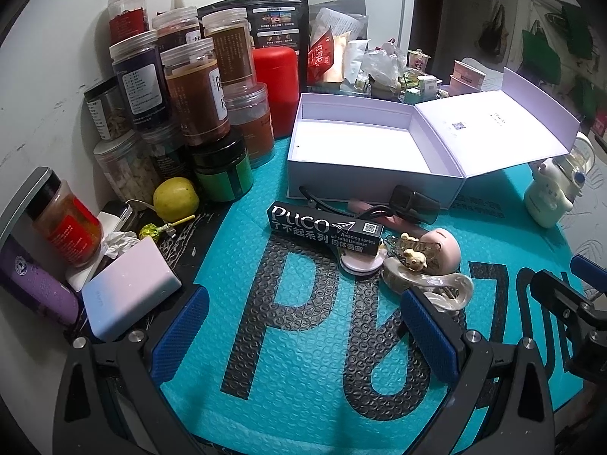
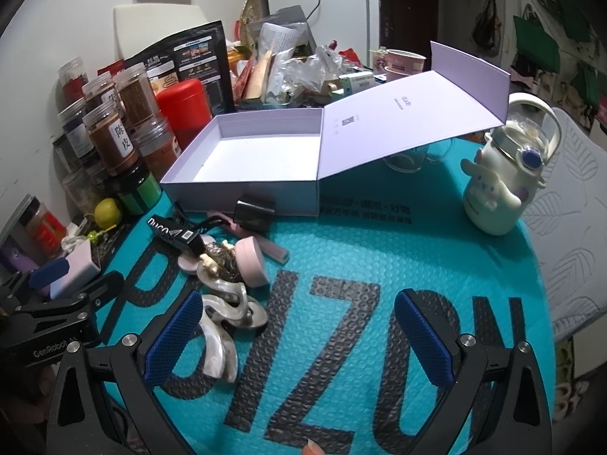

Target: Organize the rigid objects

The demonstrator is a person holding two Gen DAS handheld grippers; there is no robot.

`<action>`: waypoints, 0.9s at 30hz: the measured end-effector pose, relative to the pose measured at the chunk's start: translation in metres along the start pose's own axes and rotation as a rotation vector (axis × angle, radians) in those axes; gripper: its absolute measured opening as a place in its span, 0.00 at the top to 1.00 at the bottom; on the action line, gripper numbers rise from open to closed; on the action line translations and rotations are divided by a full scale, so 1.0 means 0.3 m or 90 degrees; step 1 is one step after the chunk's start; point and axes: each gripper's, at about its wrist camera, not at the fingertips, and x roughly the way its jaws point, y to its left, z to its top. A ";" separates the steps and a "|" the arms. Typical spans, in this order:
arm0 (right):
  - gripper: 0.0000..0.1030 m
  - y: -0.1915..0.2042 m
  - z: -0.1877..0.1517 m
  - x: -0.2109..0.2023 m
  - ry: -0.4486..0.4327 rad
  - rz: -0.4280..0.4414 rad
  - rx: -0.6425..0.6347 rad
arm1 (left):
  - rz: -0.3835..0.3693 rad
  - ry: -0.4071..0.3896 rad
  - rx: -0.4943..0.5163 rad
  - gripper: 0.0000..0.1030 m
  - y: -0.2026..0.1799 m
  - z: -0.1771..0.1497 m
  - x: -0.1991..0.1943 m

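Teal bubble mat (image 1: 303, 398); open lilac box (image 1: 364, 140) behind trinket pile; both grippers' jaws spread wide, holding nothing.

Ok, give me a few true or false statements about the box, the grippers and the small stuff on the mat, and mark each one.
1. The white box is open and empty. True.
2. The left gripper is shut on the hair claw. False: it is open, holding nothing.
3. The black Puco carton lies inside the box. False: it lies on the teal mat in front.
4. The right gripper is open. True.
5. The lemon sits beside the jars. True.
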 end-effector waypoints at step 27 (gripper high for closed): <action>0.00 -0.005 -0.140 -0.040 -0.008 0.082 -0.004 | -0.027 0.028 -0.013 0.00 -0.016 -0.152 -0.029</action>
